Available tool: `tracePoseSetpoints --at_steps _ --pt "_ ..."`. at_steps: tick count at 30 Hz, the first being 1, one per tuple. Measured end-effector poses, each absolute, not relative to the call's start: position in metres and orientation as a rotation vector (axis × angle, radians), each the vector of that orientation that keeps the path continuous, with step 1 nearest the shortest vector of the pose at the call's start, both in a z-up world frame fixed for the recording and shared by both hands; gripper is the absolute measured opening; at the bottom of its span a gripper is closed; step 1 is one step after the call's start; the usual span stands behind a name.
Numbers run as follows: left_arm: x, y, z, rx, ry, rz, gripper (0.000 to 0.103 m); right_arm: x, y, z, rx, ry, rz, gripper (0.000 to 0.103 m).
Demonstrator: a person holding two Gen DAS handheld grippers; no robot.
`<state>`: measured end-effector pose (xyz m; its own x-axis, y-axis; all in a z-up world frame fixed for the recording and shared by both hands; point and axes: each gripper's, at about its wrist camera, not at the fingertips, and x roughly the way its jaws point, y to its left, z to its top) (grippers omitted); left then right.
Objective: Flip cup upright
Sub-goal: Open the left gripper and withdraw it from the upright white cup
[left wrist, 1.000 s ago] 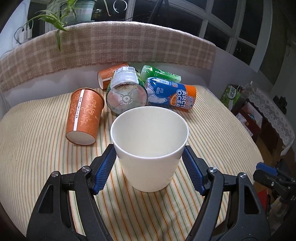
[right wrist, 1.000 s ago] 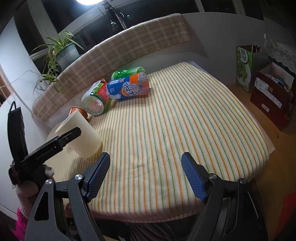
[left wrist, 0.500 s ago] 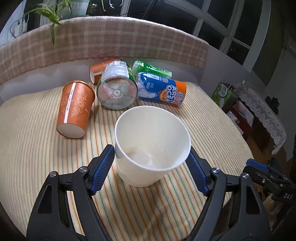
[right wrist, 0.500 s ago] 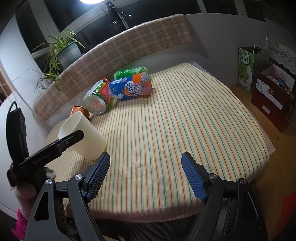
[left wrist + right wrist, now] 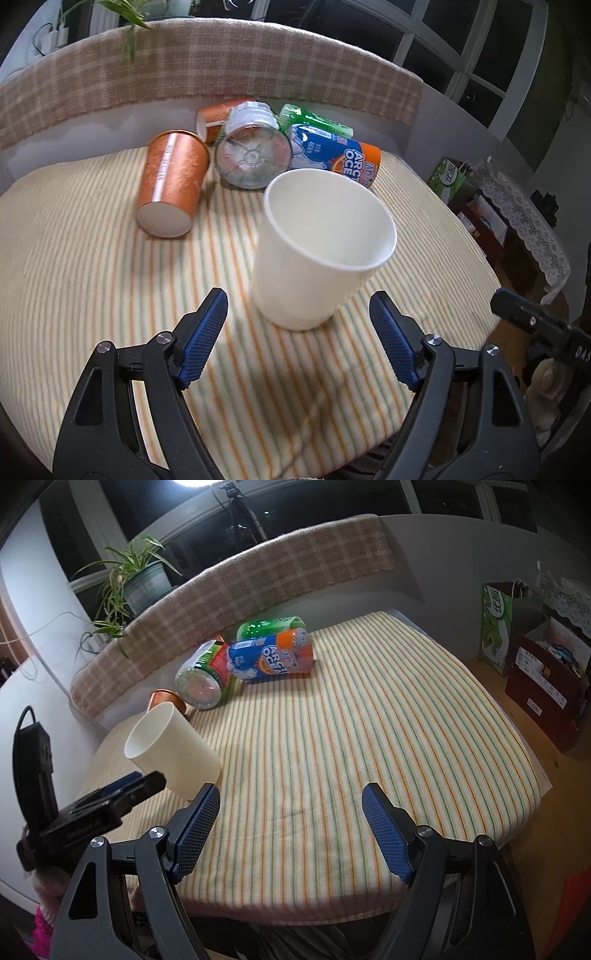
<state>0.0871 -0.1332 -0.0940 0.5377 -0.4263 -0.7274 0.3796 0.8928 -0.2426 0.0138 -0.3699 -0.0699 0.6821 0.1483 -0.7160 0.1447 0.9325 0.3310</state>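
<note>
Through the left wrist camera I see my left tongs (image 5: 297, 325) spread wide, both blue pads clear of the white cup (image 5: 321, 251), which sits just ahead of them and between their lines. The cup stands mouth up on the striped cloth (image 5: 92, 280) covering the tabletop, and it looks tilted, its rim leaning toward the right of that view. I cannot tell whether its base rests flat. Nothing touches its wall.

Behind the cup lies a huddle of other things on their sides. An orange paper cup (image 5: 171, 182) lies with its base toward me, off to the left of the white one and apart from it. A clear plastic bottle (image 5: 253, 157) shows its bottom end beside it, and a blue and orange can (image 5: 332, 155) lies just behind the white cup's rim. A green bottle (image 5: 314, 120) and a second orange cup (image 5: 218, 116) sit farther back, against the checked cushion (image 5: 221, 70).

From the right wrist camera, my right tongs (image 5: 290, 825) are also spread apart and hold nothing, hanging over the near edge of the cloth, well right of the cup. The white cup (image 5: 171, 746) shows there at the left, with the left tool's black body just beside it. A potted plant (image 5: 142, 581) stands on the sill.
</note>
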Motion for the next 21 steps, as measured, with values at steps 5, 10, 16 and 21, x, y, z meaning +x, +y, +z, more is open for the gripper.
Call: tracePoseSetpoints --at_steps 5,10,16,21 --pt "0.072 -0.117 -0.084 -0.052 0.835 -0.44 0.082 0.019 -0.358 -0.066 0.345 0.813 0.021 0.079" --pt "0.062 -0.101 -0.072 -0.049 0.784 -0.389 0.082 0.022 -0.344 -0.06 0.296 0.78 0.037 0.079" --pt "0.046 -0.082 -0.047 -0.061 0.665 -0.306 0.082 0.022 -0.327 -0.047 0.212 0.715 0.041 0.079" --pt "0.031 -0.073 -0.027 -0.043 0.554 -0.24 0.086 0.022 -0.321 -0.037 0.182 0.66 0.035 0.08"
